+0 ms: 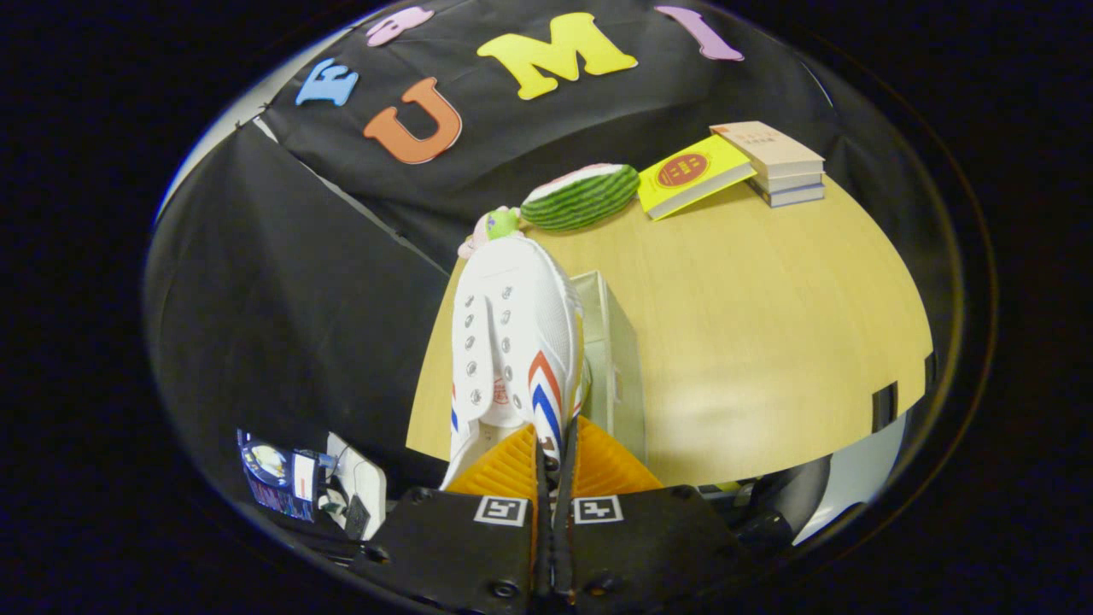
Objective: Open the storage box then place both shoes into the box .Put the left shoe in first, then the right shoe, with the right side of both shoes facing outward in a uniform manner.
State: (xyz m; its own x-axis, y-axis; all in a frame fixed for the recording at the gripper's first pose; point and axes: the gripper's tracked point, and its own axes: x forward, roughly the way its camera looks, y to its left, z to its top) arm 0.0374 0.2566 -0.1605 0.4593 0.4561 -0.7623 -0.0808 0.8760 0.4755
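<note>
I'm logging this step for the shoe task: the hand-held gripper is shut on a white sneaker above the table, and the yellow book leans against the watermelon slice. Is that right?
Not quite. In the gripper view the yellow book leans against the stack of books, not the watermelon slice, which lies apart beside it. The rest holds: the hand-held gripper is shut on the white sneaker above the table.

White canvas shoe [512, 333], red and blue chevron stripes on its side, metal eyelets, no laces seen, tongue showing. It was held above the table edge, toe pointing away from the gripper [555, 465], whose orange fingers were pinched close on the side wall of the shoe's opening near the heel. Storage box [616, 359], pale and translucent, stood on the wooden table just beside the shoe, partly hidden behind it. Whether the box stood open could not be made out.
</note>
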